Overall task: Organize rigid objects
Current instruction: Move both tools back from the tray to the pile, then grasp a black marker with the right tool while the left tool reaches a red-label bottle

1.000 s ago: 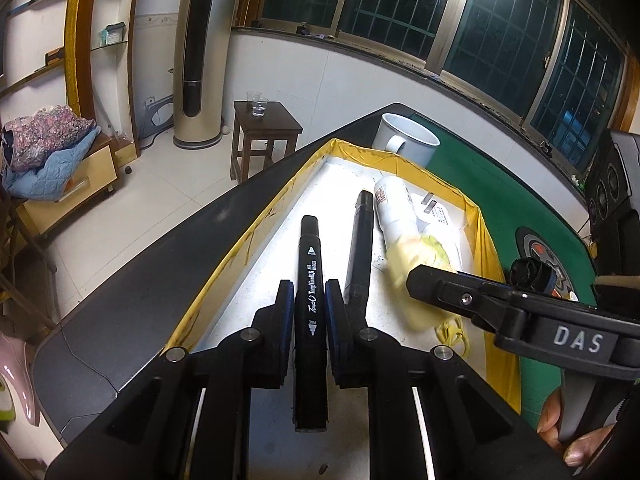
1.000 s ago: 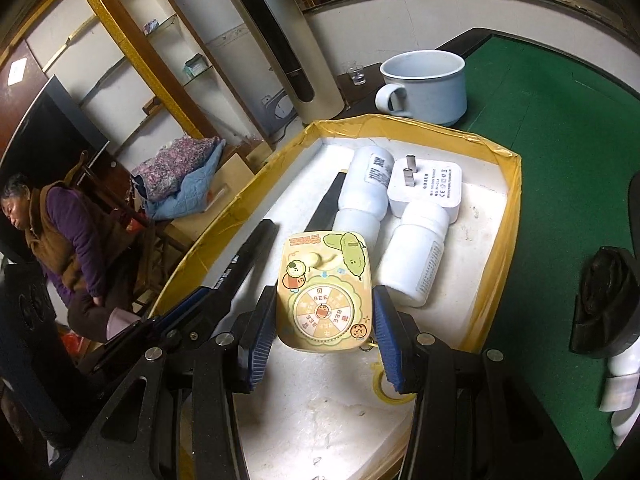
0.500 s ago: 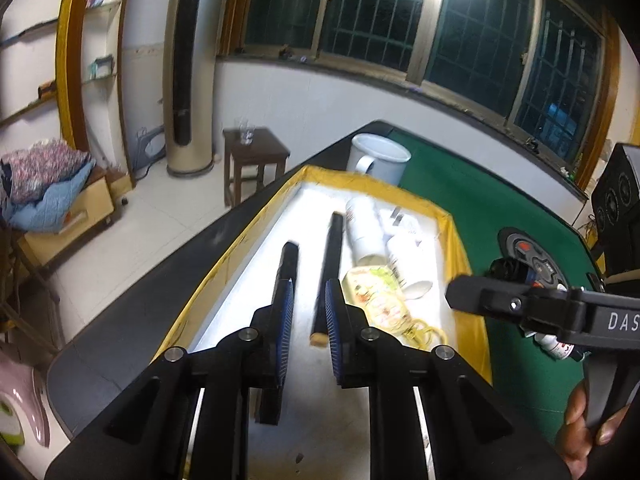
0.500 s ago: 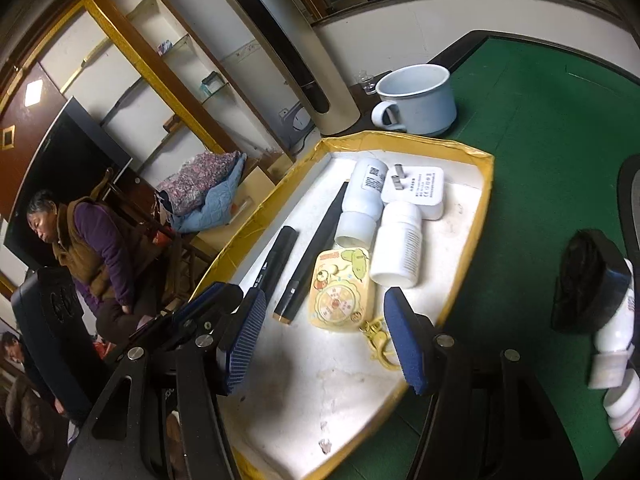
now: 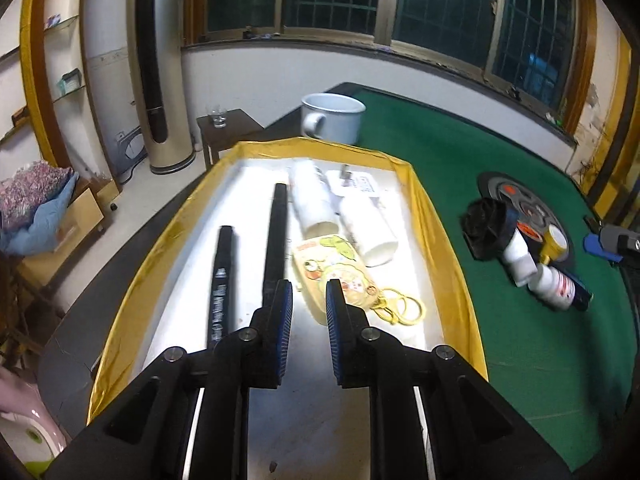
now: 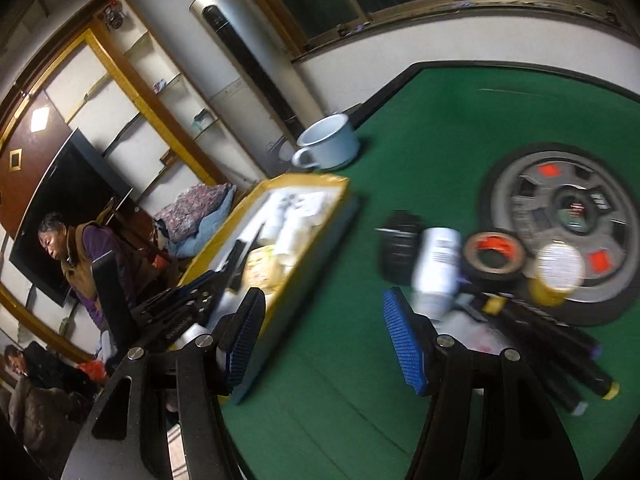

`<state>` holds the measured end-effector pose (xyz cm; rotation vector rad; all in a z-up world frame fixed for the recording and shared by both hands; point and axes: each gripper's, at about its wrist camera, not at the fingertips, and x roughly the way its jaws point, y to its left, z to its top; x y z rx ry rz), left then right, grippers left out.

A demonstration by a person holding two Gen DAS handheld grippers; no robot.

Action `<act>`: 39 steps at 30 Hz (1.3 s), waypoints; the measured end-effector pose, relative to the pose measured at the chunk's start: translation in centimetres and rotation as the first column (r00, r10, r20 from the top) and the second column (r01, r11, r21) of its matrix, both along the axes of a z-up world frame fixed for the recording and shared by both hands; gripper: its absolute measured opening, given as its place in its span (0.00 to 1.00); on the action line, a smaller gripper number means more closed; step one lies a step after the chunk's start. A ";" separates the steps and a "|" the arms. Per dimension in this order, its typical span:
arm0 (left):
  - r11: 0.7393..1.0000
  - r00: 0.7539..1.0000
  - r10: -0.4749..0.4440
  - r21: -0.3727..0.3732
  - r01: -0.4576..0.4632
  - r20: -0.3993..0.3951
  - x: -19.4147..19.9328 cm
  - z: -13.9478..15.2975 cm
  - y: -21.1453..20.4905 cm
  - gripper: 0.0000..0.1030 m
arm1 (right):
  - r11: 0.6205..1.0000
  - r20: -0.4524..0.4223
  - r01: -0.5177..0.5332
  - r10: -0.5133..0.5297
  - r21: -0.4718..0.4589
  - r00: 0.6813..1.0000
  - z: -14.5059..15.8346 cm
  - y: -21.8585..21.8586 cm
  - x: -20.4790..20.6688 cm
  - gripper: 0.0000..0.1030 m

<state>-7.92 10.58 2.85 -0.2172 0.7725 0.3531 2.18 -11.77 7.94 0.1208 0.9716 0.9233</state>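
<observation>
Both loads now lie in the yellow-rimmed tray (image 5: 430,216): the black marker (image 5: 220,280) freed from the left gripper (image 5: 308,308), the cartoon keychain card (image 5: 332,268) from the right gripper (image 6: 324,336); left fingers near-closed on nothing, right fingers open, empty, swung toward the clutter (image 6: 460,268) on the green worktop (image 5: 460,152)

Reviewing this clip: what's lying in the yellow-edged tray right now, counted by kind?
Black markers: 2
White bottles: 2
White plug adapter: 1
Yellow cartoon keychain toy: 1
Total in the tray: 6
</observation>
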 end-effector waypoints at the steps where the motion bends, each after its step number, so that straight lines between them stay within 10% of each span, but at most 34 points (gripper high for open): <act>1: 1.000 1.000 -0.018 0.016 0.018 -0.010 0.0 0.1 -0.7 0.14 | 1.000 0.004 0.020 -0.020 -0.010 1.000 -0.2 -1.6 0.4 0.55; 9: 0.998 0.996 -0.012 0.057 0.007 0.089 -1.1 4.6 -5.6 0.14 | 0.977 -0.023 0.207 -0.208 -0.060 0.978 -3.0 -11.9 5.0 0.55; 12: 0.990 0.984 -0.141 -0.015 0.143 0.112 0.0 5.7 -9.0 0.20 | 0.971 -0.064 0.230 -0.234 -0.063 0.970 -4.0 -12.8 6.7 0.55; 20: 0.919 0.935 -0.354 -0.190 0.347 -0.001 3.8 -0.2 -17.5 0.31 | 0.993 -0.211 0.094 -0.107 -0.072 0.972 -6.3 -10.7 6.3 0.56; 24: 0.938 0.945 -0.325 -0.144 0.316 -0.044 4.1 -2.2 -17.2 0.31 | 0.991 -0.189 -0.066 0.042 -0.120 0.981 -5.5 -8.2 4.7 0.56; 27: 0.923 0.952 -0.306 -0.252 0.292 -0.016 4.2 -2.7 -15.2 0.31 | 0.979 -0.070 -0.028 0.014 -0.203 0.997 -5.0 -7.3 4.4 0.56; 39: 0.910 0.944 -0.329 -0.268 0.316 -0.004 4.4 -2.7 -15.5 0.35 | 0.913 0.066 0.069 -0.046 -0.402 0.997 -6.2 -8.9 4.4 0.24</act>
